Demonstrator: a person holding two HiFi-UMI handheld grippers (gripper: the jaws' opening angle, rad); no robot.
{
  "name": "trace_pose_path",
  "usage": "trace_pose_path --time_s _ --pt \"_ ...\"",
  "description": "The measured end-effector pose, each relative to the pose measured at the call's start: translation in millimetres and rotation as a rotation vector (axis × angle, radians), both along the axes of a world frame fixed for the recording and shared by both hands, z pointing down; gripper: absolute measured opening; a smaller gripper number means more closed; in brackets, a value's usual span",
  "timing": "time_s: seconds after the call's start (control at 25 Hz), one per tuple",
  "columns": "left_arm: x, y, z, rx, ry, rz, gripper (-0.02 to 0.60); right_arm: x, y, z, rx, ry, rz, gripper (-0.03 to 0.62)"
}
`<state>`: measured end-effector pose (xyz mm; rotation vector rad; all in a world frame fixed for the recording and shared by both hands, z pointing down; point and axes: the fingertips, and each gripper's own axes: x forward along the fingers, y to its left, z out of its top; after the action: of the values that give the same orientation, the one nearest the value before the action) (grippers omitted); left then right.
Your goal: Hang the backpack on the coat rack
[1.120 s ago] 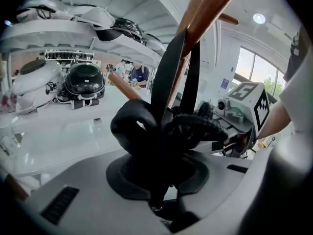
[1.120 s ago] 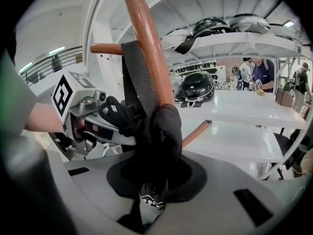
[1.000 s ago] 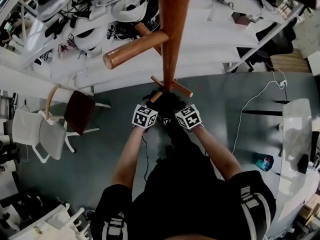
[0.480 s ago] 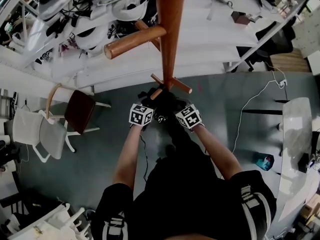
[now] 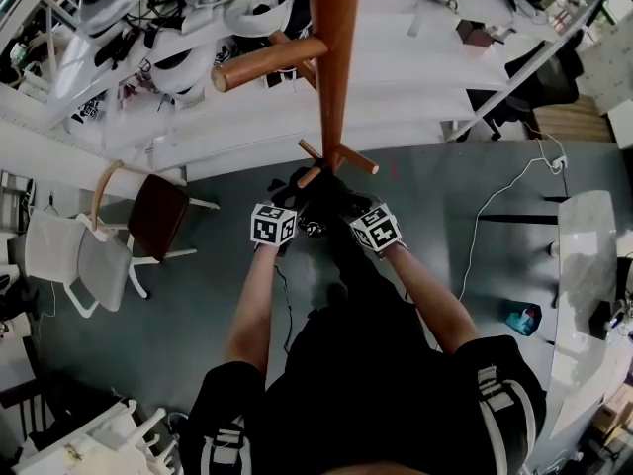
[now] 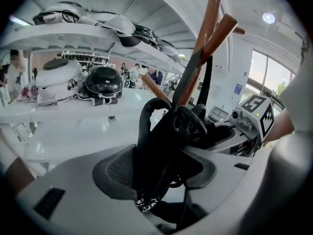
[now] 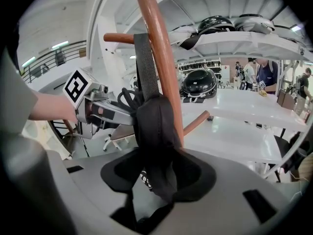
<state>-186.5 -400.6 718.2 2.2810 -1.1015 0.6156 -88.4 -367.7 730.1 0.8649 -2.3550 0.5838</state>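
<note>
Left gripper view: your left tongs (image 6: 159, 169) stand wide, their jaws having just been opening. The black top loop (image 6: 143, 131) of the backpack (image 6: 188, 126) stands between the pads without being pinched. In the right gripper view, your right tongs (image 7: 159, 174) have likewise just been opening. A fold of black fabric hangs between the pads with a gap on each side, so neither pair has hold of anything.

From that fold a flat webbing strap (image 7: 143, 65) runs up beside the coat rack (image 7: 155, 43) to a wooden peg (image 7: 117, 37). The backpack appears to hang from it, close against the rack, between your two hands.

Treat the backpack as soft and floppy: the body sags and folds, so a pinch on loose cloth gives you little control. It looks light, probably near empty. The webbing is the firm part, so if you must retake the backpack, take the strap or the top loop just below the peg. The varnished peg looks smooth, and the strap could slide toward its tip.
</note>
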Motion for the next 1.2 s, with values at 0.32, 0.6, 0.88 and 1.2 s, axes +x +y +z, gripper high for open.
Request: trace_pose_path --time_s 0.32,0.6,0.88,1.2 --pt "-5 27 -9 0.017 -0.016 -0.012 0.232 10 19 -7 0.020 -0.007 0.024 0.229" --pt "1 66 -25 0.040 -0.007 0.009 0.233 12 46 -15 0.052 0.008 0.009 0.232" --pt "11 106 -34 0.063 -0.022 0.058 0.216 9 80 -27 0.084 -0.014 -0.013 0.149" --pt "7 143 -54 0.134 -0.011 0.046 0.062 15 120 -40 0.103 -0.041 -0.010 0.017"
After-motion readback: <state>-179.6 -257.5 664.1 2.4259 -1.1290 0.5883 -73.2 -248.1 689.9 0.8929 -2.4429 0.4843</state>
